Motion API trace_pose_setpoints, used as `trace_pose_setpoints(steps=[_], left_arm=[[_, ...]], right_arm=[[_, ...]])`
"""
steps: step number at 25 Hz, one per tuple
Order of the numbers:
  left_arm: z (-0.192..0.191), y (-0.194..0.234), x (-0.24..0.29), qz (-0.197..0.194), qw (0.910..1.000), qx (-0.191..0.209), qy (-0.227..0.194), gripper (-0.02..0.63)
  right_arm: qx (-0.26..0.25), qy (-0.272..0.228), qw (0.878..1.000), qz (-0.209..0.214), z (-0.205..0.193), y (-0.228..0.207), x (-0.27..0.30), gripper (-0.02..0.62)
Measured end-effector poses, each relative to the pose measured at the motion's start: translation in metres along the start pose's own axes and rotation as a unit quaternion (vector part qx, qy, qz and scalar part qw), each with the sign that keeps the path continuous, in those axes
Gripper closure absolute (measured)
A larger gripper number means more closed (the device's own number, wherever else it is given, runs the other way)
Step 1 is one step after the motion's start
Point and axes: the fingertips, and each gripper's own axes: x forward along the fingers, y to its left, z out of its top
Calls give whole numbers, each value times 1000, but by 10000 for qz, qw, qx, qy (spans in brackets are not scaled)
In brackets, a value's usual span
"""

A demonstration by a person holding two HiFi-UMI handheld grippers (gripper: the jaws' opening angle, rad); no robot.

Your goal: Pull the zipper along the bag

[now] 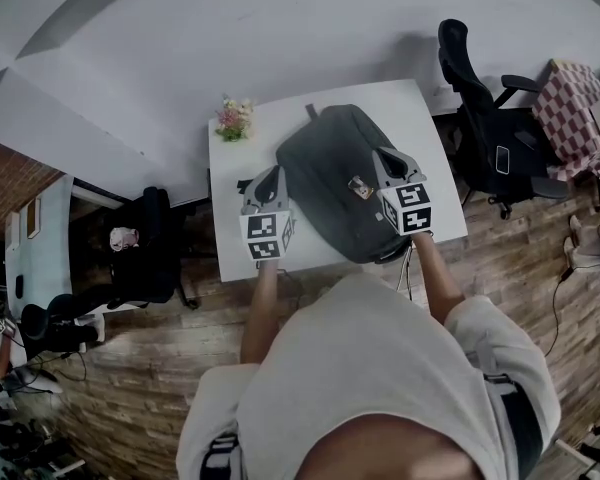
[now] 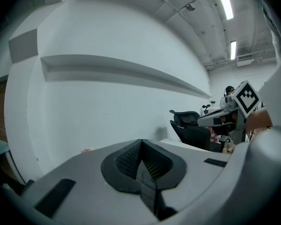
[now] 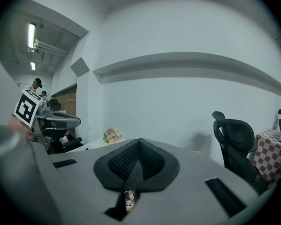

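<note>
**Person** [image 1: 370, 368]: pale top, standing on the near side of the bag [image 1: 325, 183], both arms reaching forward to it.

**Left forearm** [image 1: 263, 313]: bare and straight, leading to the bag's near-left corner.

**Right forearm** [image 1: 430, 273]: bare below a pushed-up sleeve, leading to the bag's near-right corner.

**Left gripper** [image 1: 269, 176]: held close to level with the nose dipped a little and the marker cube [image 1: 264, 236] on top. It lies along the bag's left flank. Its own view shows the jaws pressed together, with nothing made out between the pads [image 2: 126, 161]. Whether it touches the bag cannot be told.

**Right gripper** [image 1: 382, 158]: same near-level, nose-down pose, over the bag's right side. The jaws are closed, pad against pad [image 3: 124, 161]. No held thing can be made out.

**Charm** [image 1: 360, 186]: small pale tag on top of the bag, just left of the right gripper. In the right gripper view it shows below the closed jaws.

**Bag**: dark grey backpack lying flat, long axis running away from the person. The zipper is too small to trace.

**Table** [image 1: 230, 223]: white, under the bag, with bare margins on all sides.

**Flowers** [image 1: 234, 118]: small pink bunch, beyond the bag to its far left.

**Chair** [image 1: 475, 108]: black office chair, right of the bag.

**Checked cloth** [image 1: 570, 108]: red and white, further right of the bag than the chair.

**Wall** [image 1: 280, 28]: plain white, beyond the bag.
</note>
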Motion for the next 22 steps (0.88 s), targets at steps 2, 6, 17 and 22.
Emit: trace_pose_setpoints(steps=[2,6,17,22], left_arm=[[-1,0,1,-13,10000,-6,6,580],[-1,-1,2,-36,10000,-22,4,580],[-2,-1,2,-22,10000,-73,-3,580],[-7,-6,0,-36,10000,-58,22,580]], right_arm=[[-8,-7,10000,-4,1,1,1,581],[-42,-9,10000,20,3,2,2,581],[-96,-17,9999,90,5,7,3,581],[-84,4,9999,134,-2,11,0,583]])
